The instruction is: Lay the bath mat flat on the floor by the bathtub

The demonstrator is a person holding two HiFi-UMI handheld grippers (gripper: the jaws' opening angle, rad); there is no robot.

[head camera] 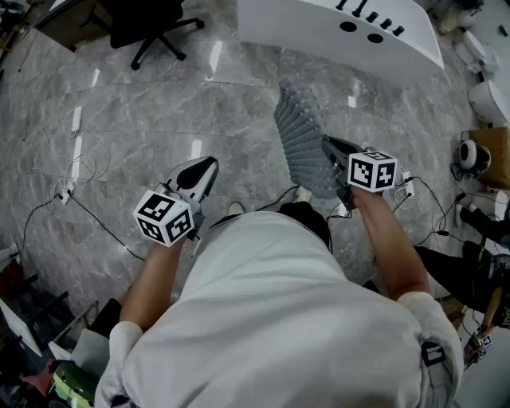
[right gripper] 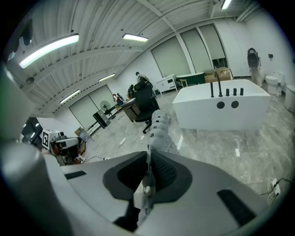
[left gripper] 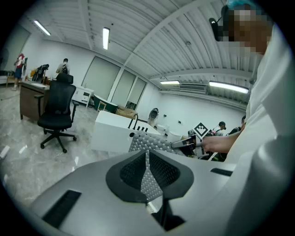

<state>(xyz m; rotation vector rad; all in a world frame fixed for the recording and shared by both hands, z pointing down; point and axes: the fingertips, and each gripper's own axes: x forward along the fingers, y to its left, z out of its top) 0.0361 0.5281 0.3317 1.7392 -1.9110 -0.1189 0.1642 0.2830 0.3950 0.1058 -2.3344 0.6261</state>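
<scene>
Bathtub beyond mat (chair leftward)

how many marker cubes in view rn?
2. One marker cube sits on the left tool at head-view left; the other is on the right tool, which grips the bath mat. None appear hidden.

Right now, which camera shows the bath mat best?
The head view: the bath mat, held by the right tongs, shows its whole bumpy face above the floor, near the bathtub. The left gripper view shows it smaller, from afar; the right gripper view sees only its edge.
</scene>
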